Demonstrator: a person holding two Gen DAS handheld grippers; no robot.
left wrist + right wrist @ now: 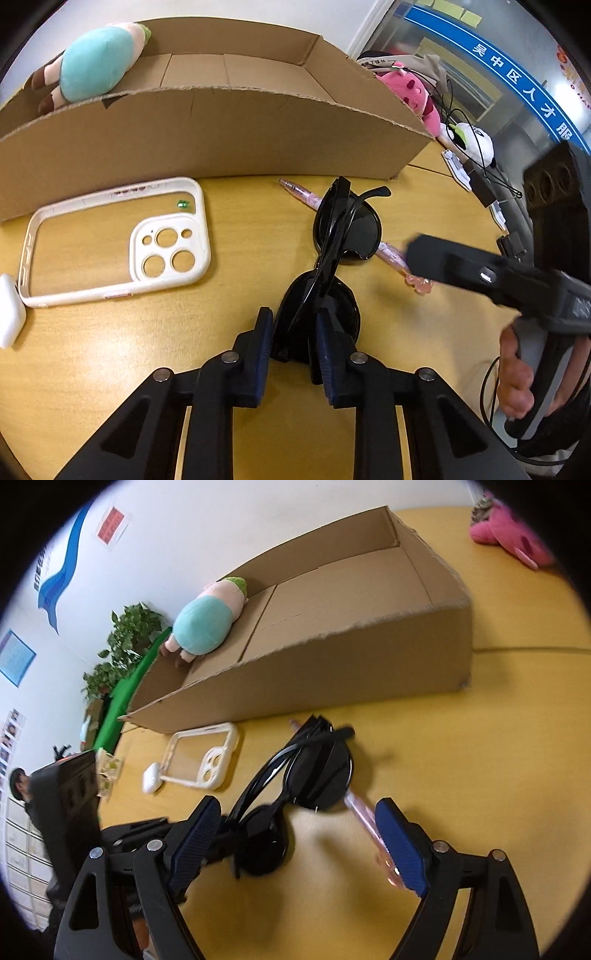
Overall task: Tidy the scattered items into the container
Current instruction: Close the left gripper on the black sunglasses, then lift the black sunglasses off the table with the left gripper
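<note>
Black folded sunglasses (343,229) stand on edge on the yellow table, lying across a pink pen (299,192). My left gripper (294,314) is shut on the near lens, one blue pad on each side. In the right wrist view my right gripper (301,842) stands open, low over the sunglasses (317,775), its right pad beside the pen (364,818). One of its fingers (443,258) reaches in from the right by the pen's end. Behind stands the open cardboard box (221,125) with a teal plush toy (99,62) inside.
A white phone case (118,240) and a white earbud case (9,314) lie left of the sunglasses, before the box wall. A pink plush (413,92), a white plush (476,144) and cables sit right of the box. A hand (513,373) holds the right gripper.
</note>
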